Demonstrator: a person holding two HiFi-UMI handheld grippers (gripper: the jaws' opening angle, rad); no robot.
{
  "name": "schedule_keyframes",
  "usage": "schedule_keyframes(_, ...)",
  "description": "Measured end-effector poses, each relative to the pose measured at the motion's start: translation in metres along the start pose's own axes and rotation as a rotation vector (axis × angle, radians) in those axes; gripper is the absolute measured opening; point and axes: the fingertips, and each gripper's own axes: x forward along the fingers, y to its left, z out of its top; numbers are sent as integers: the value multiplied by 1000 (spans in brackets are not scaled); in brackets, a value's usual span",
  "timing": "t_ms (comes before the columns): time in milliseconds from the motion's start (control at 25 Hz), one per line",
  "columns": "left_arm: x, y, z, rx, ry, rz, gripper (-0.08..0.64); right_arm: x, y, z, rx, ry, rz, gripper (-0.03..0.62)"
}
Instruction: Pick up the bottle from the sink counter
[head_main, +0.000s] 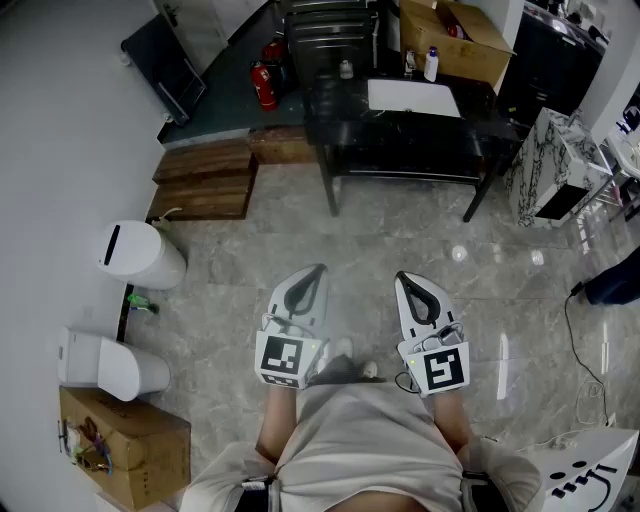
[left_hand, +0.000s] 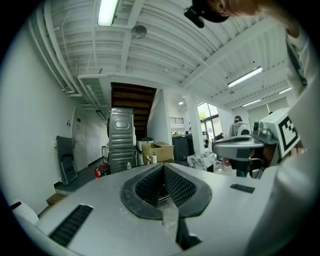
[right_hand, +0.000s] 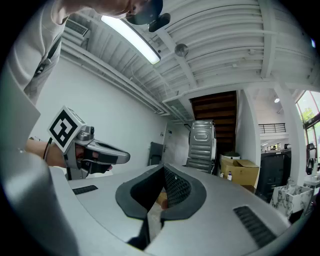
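Head view showed the left gripper (head_main: 317, 271) and right gripper (head_main: 401, 277) clenched, empty, well apart from the bottle (head_main: 431, 63) on the counter (head_main: 340, 108); approaching, then opening, seemingly came next.

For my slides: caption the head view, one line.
Left gripper and right gripper, both shut, level above the floor; bottle on counter ahead.

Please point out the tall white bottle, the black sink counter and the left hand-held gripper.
tall white bottle (head_main: 431, 66): head view, on its body.
black sink counter (head_main: 350, 125): head view, on its bare top.
left hand-held gripper (head_main: 320, 268): head view, at its shut tips.
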Motion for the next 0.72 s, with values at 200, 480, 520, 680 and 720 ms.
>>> schedule_keyframes(200,6,2,-1,0,1,2,0,9,-6,-6,43,-26,12,-6)
schedule_keyframes(480,17,15,1,-13,-15,11,0,25,-16,-15,18,6,-44,-5)
schedule_keyframes(520,19,16,1,-13,-17,11,0,28,-18,-15,20,7,-39,-5)
schedule_keyframes(680,34,28,1,-20,-27,10,0,46,-24,-20,8,9,-21,-5)
schedule_keyframes(720,39,32,1,-23,-30,9,0,52,-25,-20,2,3,-17,-5)
